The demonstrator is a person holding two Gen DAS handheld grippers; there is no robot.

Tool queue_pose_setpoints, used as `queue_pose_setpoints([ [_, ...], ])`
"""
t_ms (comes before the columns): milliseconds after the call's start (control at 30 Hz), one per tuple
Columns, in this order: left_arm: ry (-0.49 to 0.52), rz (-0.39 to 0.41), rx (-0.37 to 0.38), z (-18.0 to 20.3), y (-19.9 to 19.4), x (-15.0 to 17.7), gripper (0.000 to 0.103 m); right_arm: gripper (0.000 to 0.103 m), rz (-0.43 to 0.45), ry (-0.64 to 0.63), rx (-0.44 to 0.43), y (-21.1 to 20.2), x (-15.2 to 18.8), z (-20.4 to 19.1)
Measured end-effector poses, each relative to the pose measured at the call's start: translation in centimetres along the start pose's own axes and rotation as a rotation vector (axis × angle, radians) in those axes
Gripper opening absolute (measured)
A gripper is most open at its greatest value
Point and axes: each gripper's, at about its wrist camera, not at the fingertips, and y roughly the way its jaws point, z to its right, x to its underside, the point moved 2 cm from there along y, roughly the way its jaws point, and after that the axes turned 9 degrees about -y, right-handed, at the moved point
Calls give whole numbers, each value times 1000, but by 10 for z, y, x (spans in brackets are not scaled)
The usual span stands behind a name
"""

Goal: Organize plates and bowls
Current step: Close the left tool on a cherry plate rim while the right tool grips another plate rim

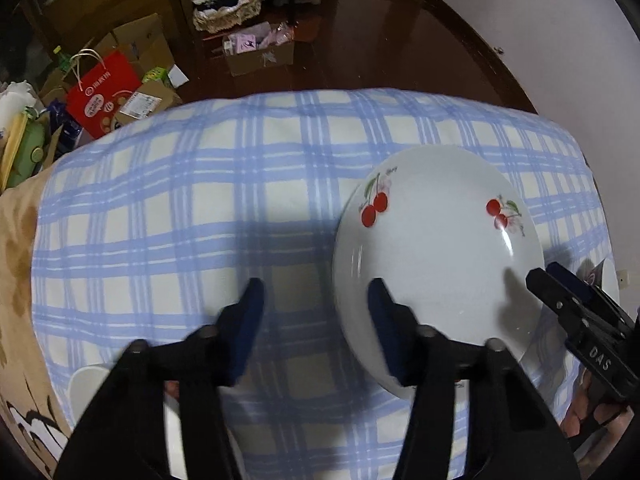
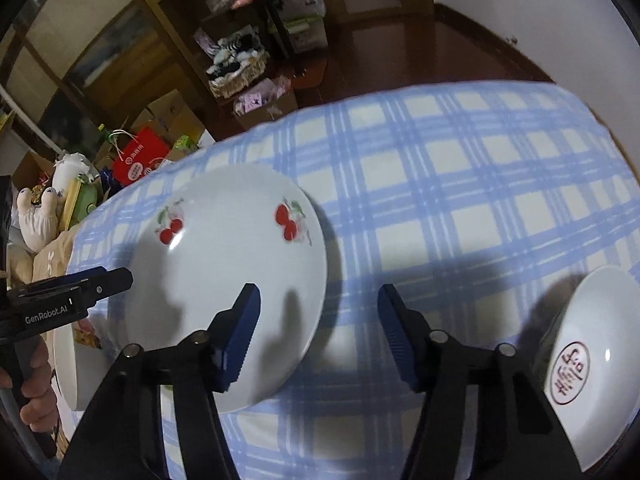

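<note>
A white plate with red cherry prints (image 1: 440,248) (image 2: 228,272) lies on the blue-checked tablecloth (image 1: 200,200) (image 2: 460,200). My left gripper (image 1: 318,308) points steeply down at the plate's left rim. The rim sits in its gap, one blue finger (image 1: 384,312) over the plate, the other over cloth. My right gripper (image 2: 320,320) straddles the plate's right rim the same way. Both stand open, pads apart from the plate. Each gripper shows in the other's view: the right gripper (image 1: 546,274) and the left gripper (image 2: 118,276).
A white bowl with a red seal mark (image 2: 592,360) sits at the near right. Another white dish (image 2: 66,360) (image 1: 84,384) lies at the near left. Past the table's far edge are a red bag (image 1: 100,96), cardboard boxes, a wicker basket (image 1: 228,12) and wooden shelves.
</note>
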Motion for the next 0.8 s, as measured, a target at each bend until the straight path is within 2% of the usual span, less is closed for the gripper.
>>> queue_pose_setpoints([
  [33,8,-2,-11,1,3,1,34,38,-12,14,-10,3,1,2],
  [67,13,-4,-8,1,6,1,30,25,-24,26,-20,7,2,5],
  [100,11,-5,8,2,7,2,27,24,-29,37,-35,9,2,6],
  [167,23,-12,33,7,10,3,15,21,-33,49,-65,11,2,8],
  [267,60,0,12,15,9,3,9,10,-35,38,-79,12,0,3],
  [333,66,9,1,17,9,3,9,9,-28,26,-65,12,0,-1],
  [467,-7,0,56,9,7,2,8,9,-15,34,-60,10,2,-2],
  [633,13,0,24,9,1,9,8,9,-13,-1,-42,2,6,-11],
  [800,6,-25,54,4,-11,20,8,9,-11,-22,-45,-14,14,-16],
])
